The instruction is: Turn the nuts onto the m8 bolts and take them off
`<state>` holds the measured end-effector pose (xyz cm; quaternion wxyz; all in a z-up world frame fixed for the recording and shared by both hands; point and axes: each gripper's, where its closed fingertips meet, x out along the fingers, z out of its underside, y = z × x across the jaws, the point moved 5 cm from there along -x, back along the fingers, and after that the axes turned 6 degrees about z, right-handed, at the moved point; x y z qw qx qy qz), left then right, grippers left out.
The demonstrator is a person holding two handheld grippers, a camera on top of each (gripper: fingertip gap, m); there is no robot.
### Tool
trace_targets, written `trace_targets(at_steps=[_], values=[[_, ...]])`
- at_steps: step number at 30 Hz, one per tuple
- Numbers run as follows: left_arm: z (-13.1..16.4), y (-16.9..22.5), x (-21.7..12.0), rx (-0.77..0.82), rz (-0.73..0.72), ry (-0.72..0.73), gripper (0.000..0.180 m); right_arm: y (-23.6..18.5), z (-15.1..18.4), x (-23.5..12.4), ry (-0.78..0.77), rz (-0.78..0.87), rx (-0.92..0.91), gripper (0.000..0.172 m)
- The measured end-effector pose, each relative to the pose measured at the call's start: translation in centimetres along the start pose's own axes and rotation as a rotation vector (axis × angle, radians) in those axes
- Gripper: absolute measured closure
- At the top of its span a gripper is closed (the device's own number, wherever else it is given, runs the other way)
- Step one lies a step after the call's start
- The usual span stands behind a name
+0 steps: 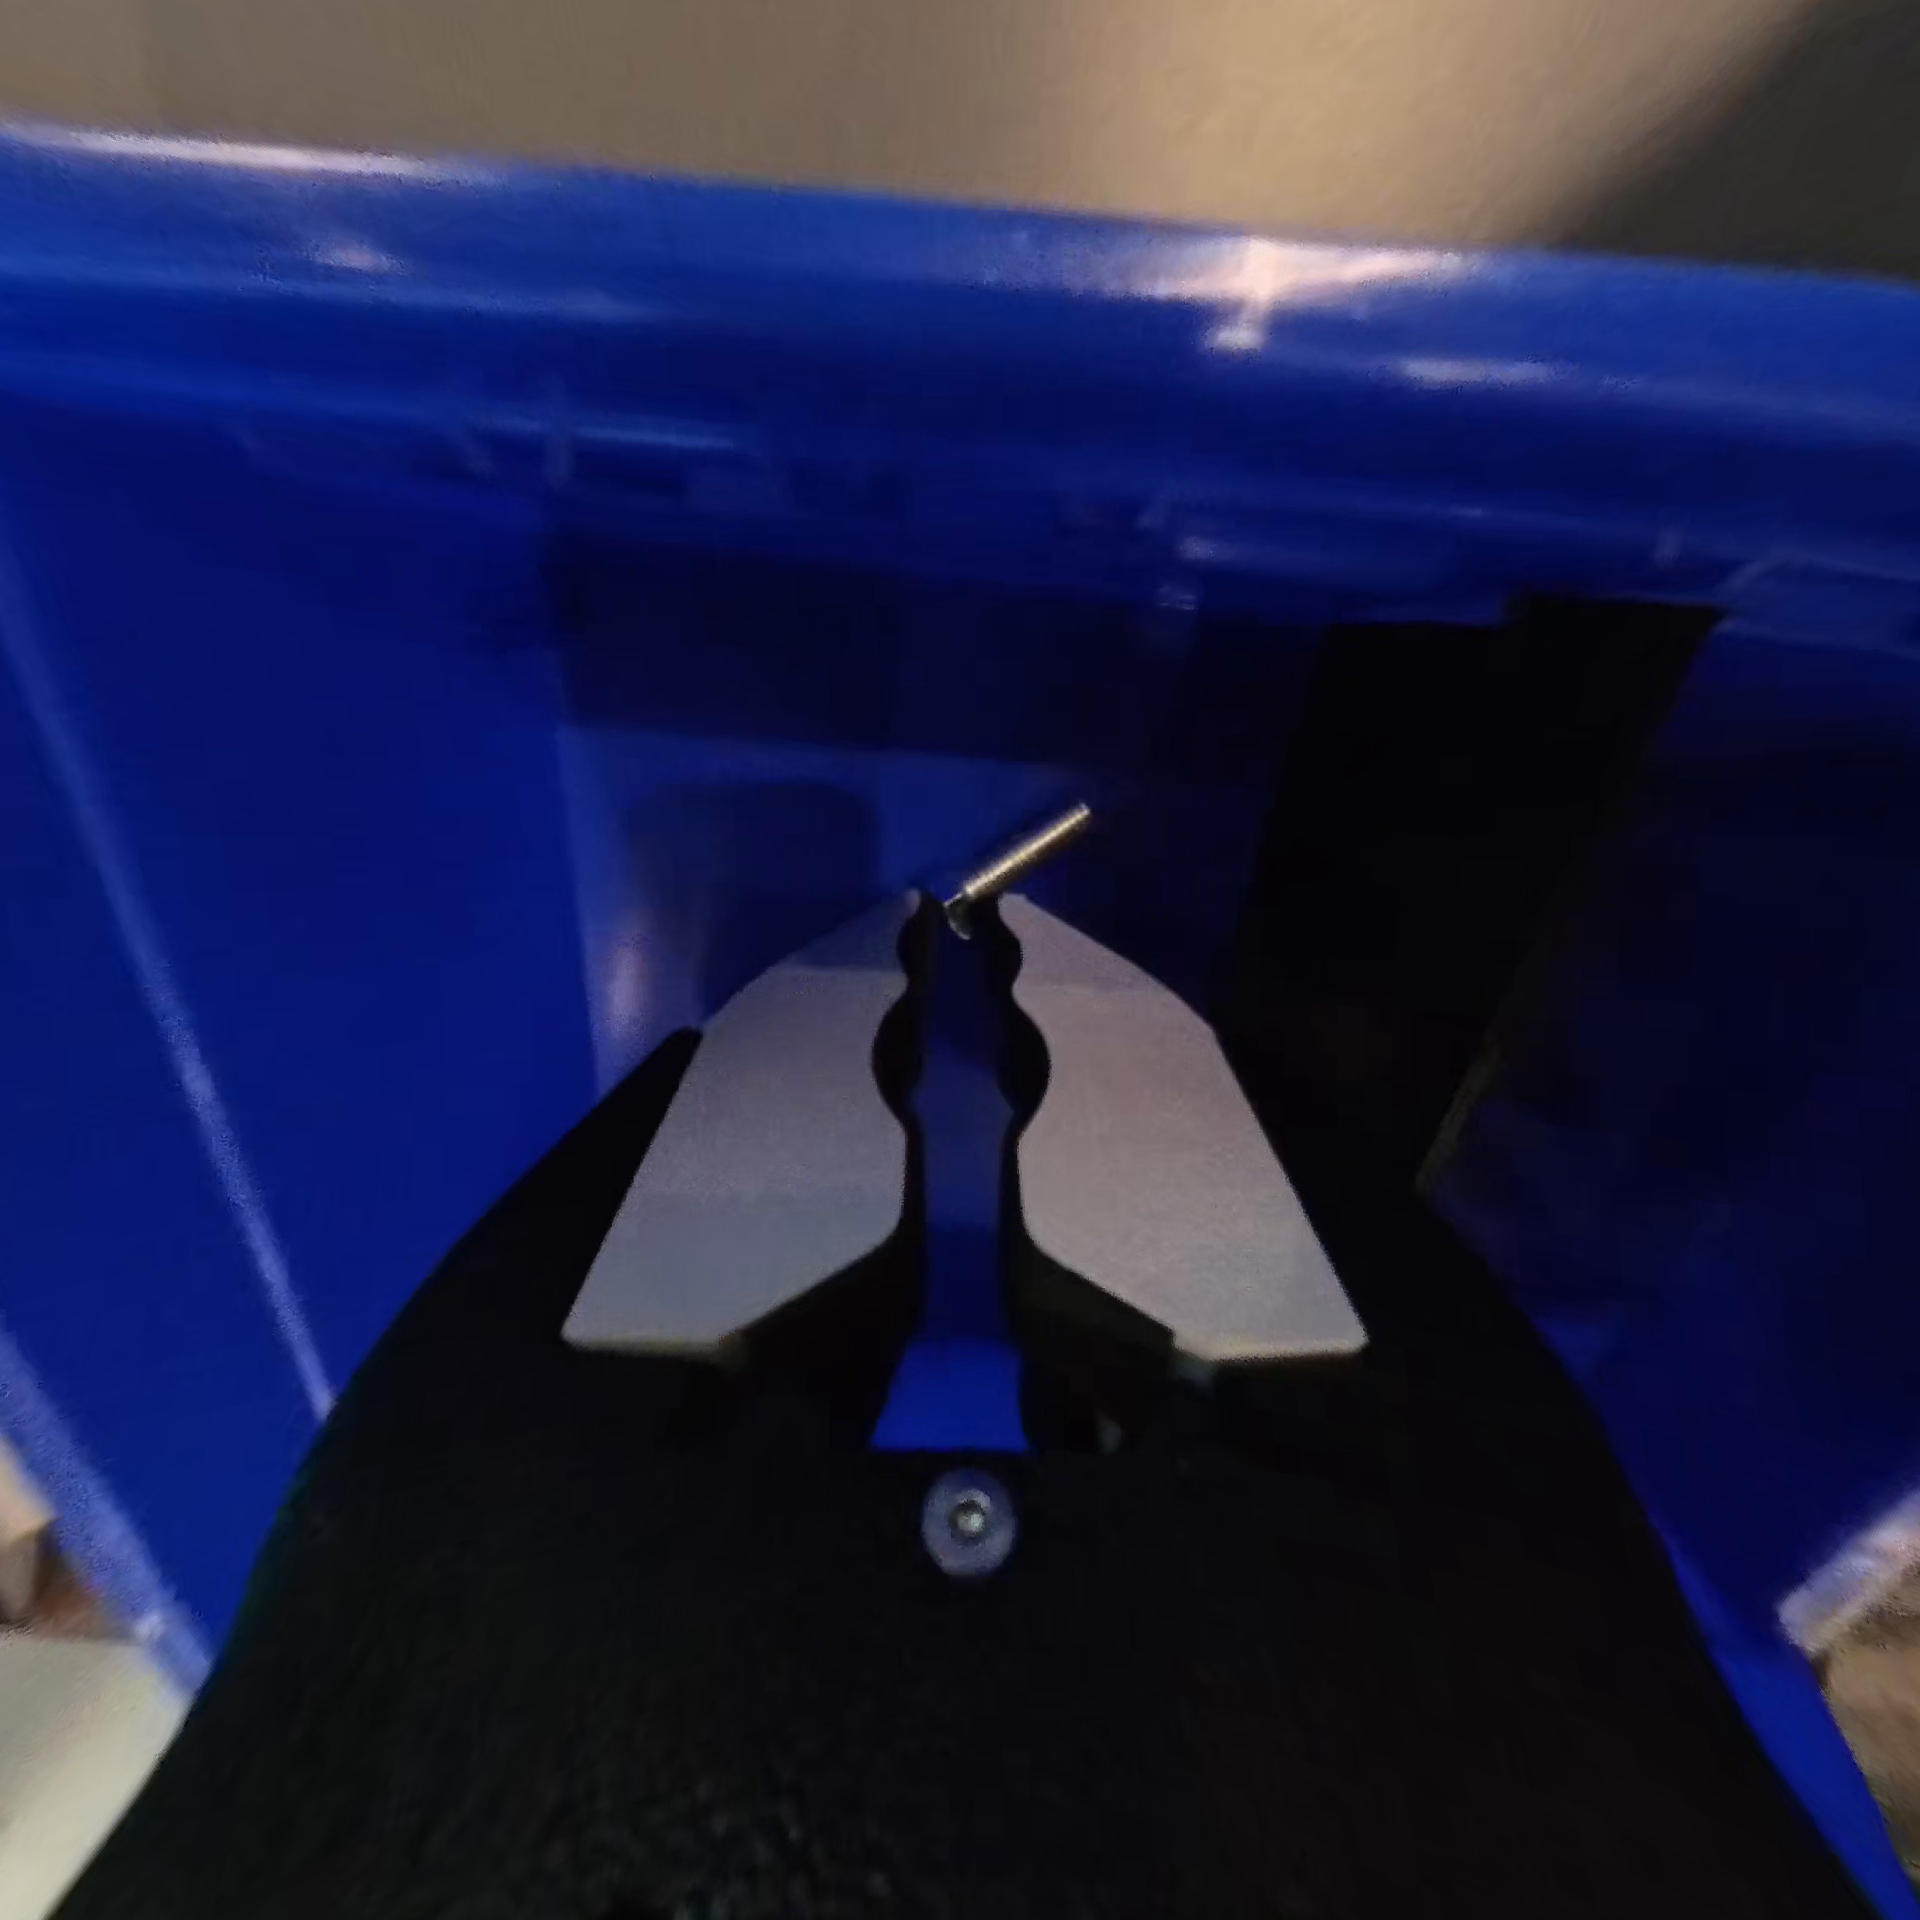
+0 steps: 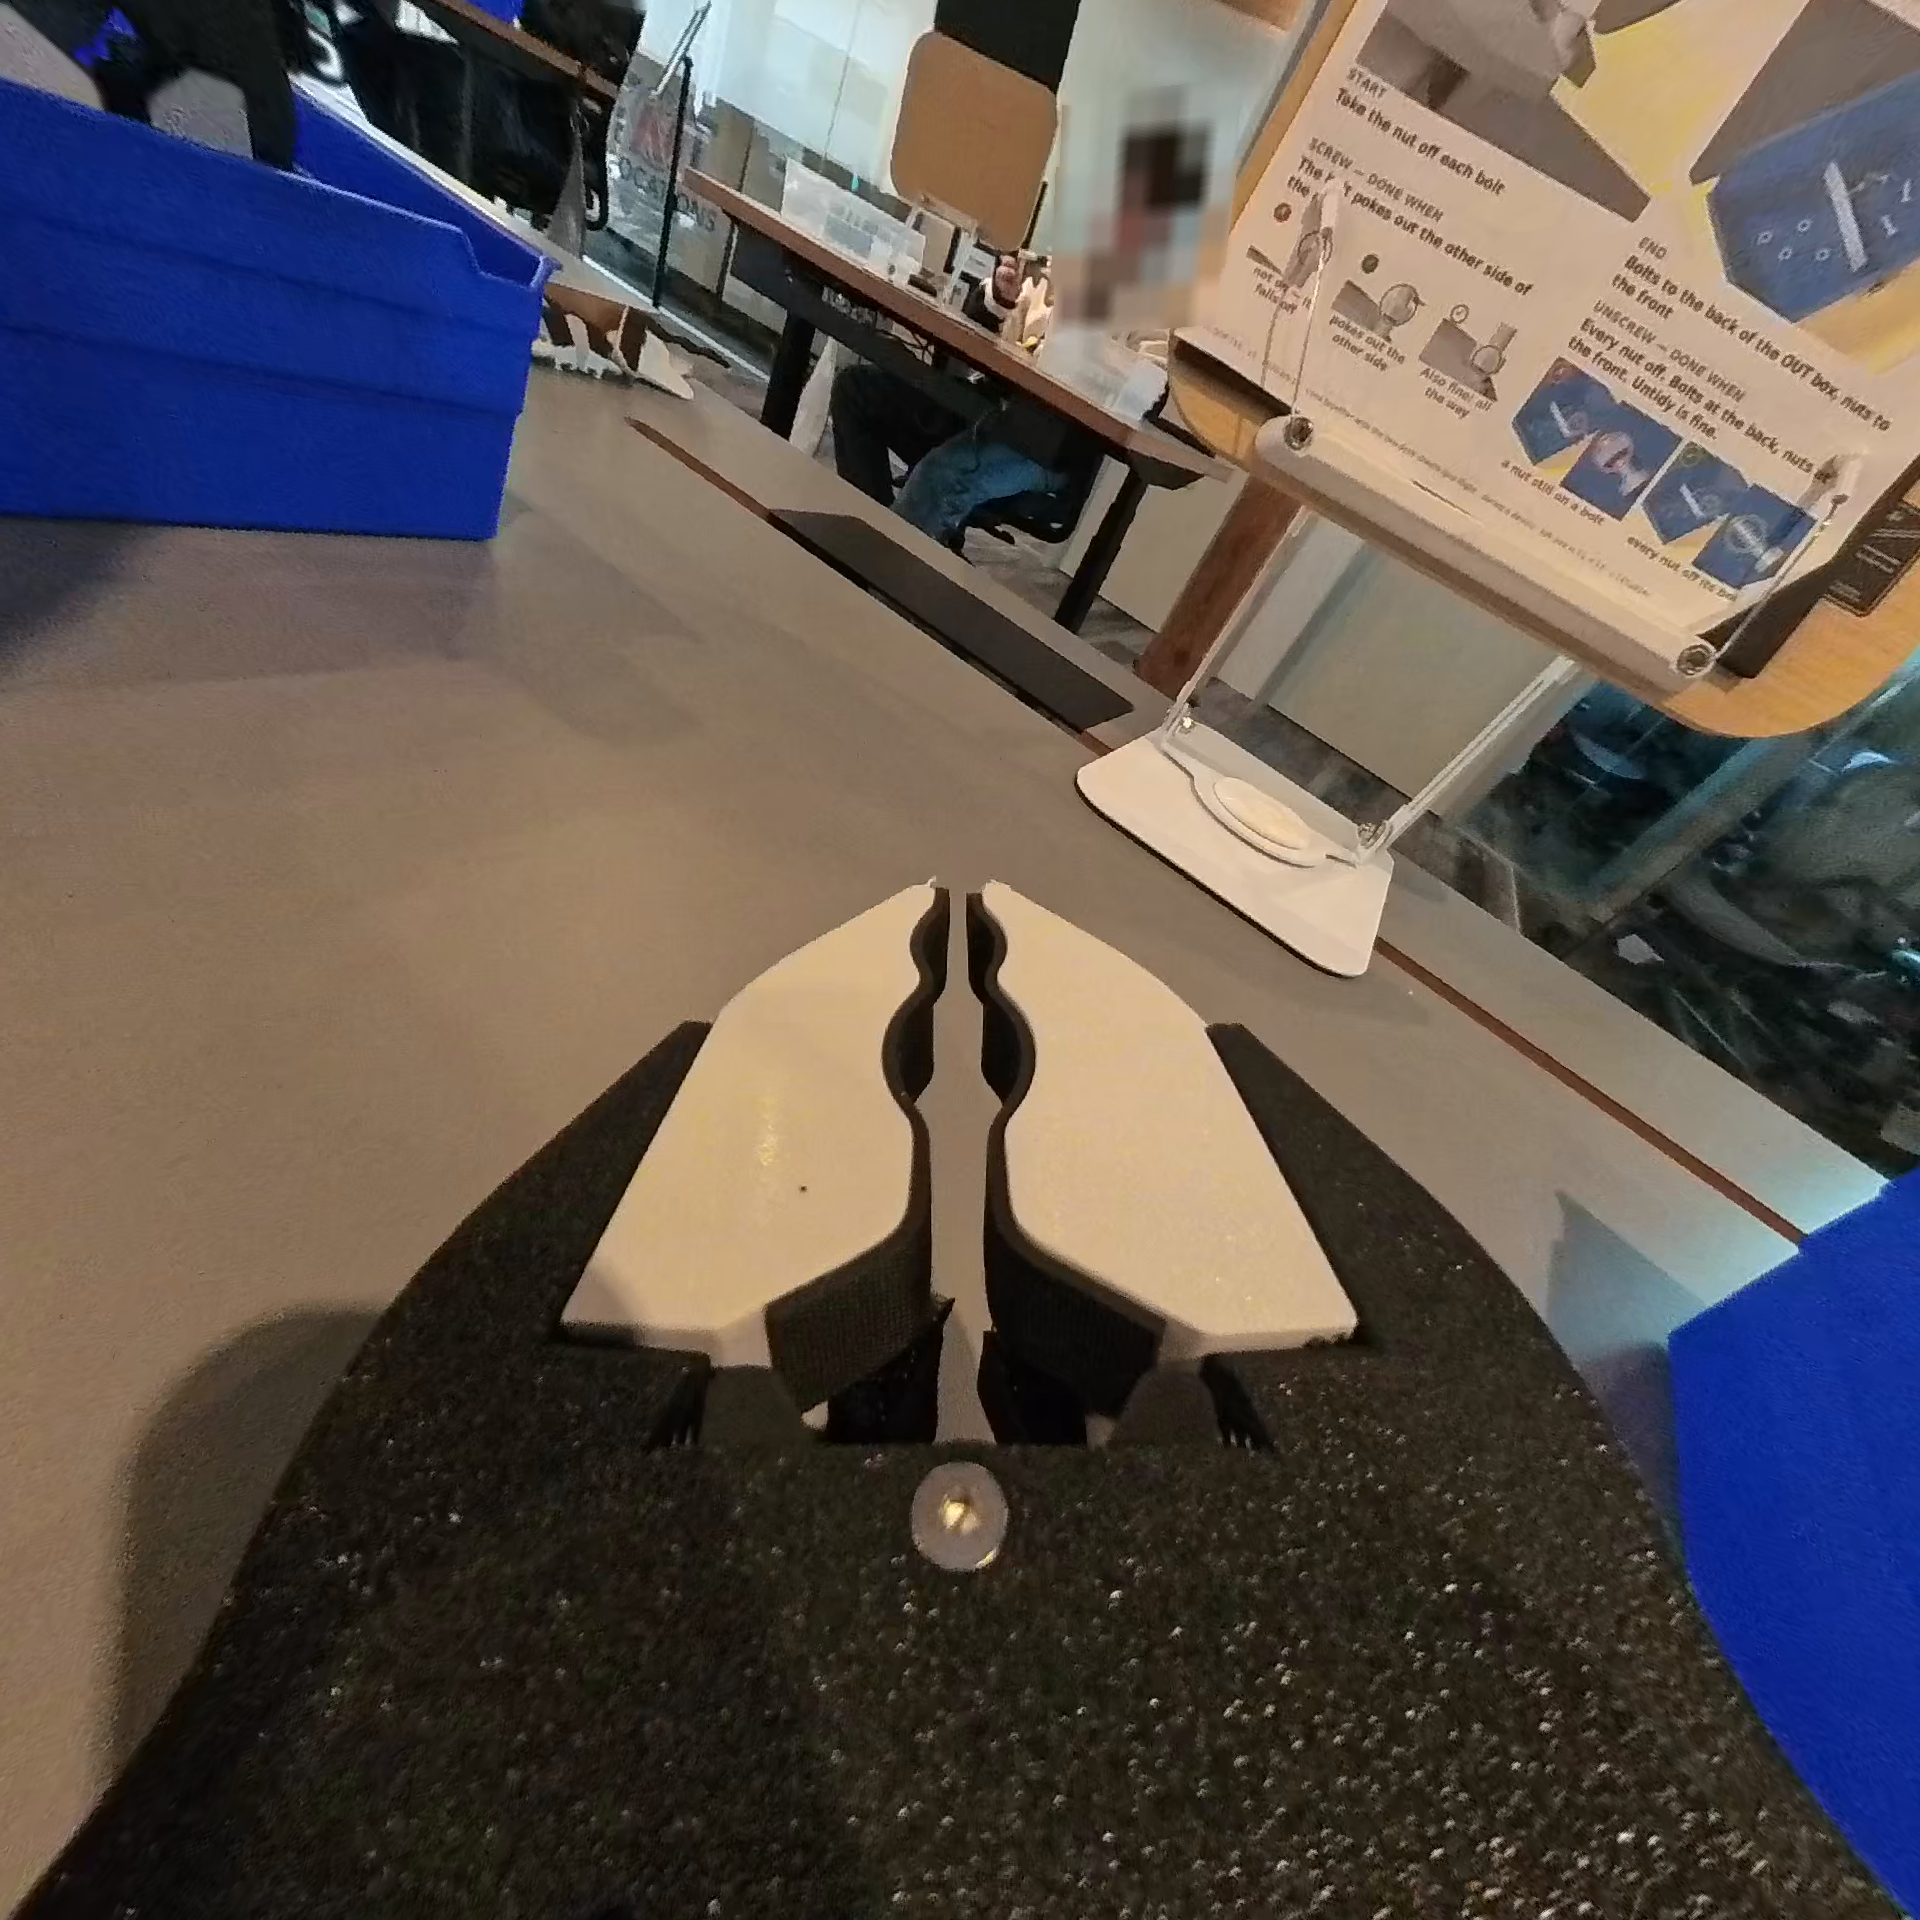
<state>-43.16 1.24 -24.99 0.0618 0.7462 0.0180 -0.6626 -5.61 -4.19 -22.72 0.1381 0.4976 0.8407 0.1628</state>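
Left gripper: inside the blue bin; fingers narrowly parted, the bolt head at their tips, shank angled up-right; grip not confirmable.
Right gripper: above grey tabletop, fingers nearly together, nothing between them.
Surroundings: instruction sheet stand at tabletop's right edge; second blue bin far left.

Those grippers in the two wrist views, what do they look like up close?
Both look alike. Each gripper, left and right, has two pale, flat, wedge-shaped fingers tapering to a point, lined along the inner edges with wavy black pads. They sit in a wide black body with a grainy, speckled surface, with one round silver screw in the middle. No cables or sleeves show.
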Motion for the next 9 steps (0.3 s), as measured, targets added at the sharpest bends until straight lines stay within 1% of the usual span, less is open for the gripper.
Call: trace_targets(at_steps=[1,5,9], values=[[0.0,-0.1,-0.5,-0.002,-0.042,0.011,0.172,0.0,0.0,0.0,0.004,-0.001,0.002,0.169],[-0.1,-0.2,-3.3,-0.033,-0.224,0.092,0.172,-0.1,-0.2,0.0,0.025,-0.014,0.012,0.169],[-1.7,1.5,-8.1,-0.041,-0.429,0.210,0.174,-0.3,-0.5,-0.1,0.053,-0.036,0.022,0.169]])
